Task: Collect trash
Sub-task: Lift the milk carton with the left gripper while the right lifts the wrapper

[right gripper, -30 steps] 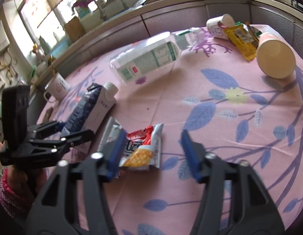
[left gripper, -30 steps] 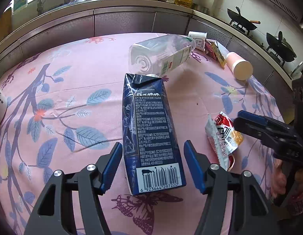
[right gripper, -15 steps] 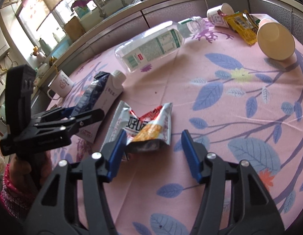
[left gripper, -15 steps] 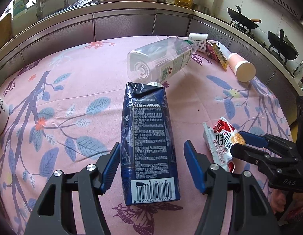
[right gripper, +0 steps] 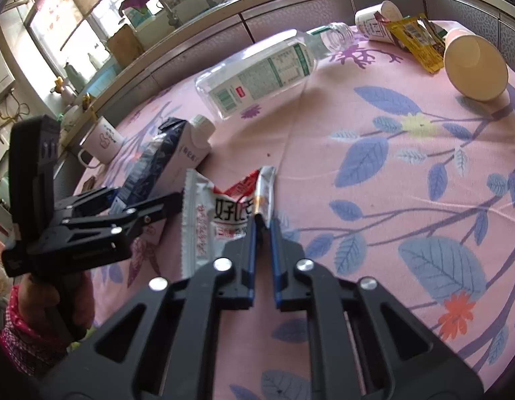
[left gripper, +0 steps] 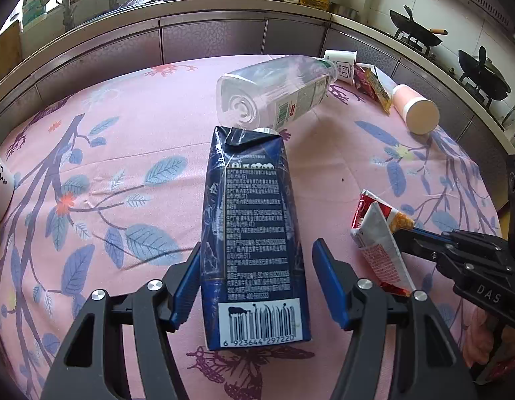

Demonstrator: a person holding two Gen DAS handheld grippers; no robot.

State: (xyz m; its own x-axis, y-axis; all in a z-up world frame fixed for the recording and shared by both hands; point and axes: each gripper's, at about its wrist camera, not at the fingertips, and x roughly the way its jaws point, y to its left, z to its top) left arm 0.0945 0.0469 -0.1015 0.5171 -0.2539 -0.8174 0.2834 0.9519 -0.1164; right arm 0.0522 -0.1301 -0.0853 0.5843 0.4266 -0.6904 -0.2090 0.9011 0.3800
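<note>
Foil snack wrapper [right gripper: 229, 206] pinched at its edge in right gripper [right gripper: 262, 223], lying just right of carton on pink tablecloth [left gripper: 124, 116]; likely first for collection; navy carton [left gripper: 254, 233] flat between left gripper [left gripper: 255, 283] jaws, apart, one pad touching; both grippers angled down.

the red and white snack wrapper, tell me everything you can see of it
The snack wrapper is a crumpled, torn-open foil packet, red and white with dark printed characters and a silver inner side. It lies on the pink floral tablecloth beside the dark blue carton. The right tool is shut on its edge, pinching it.
</note>
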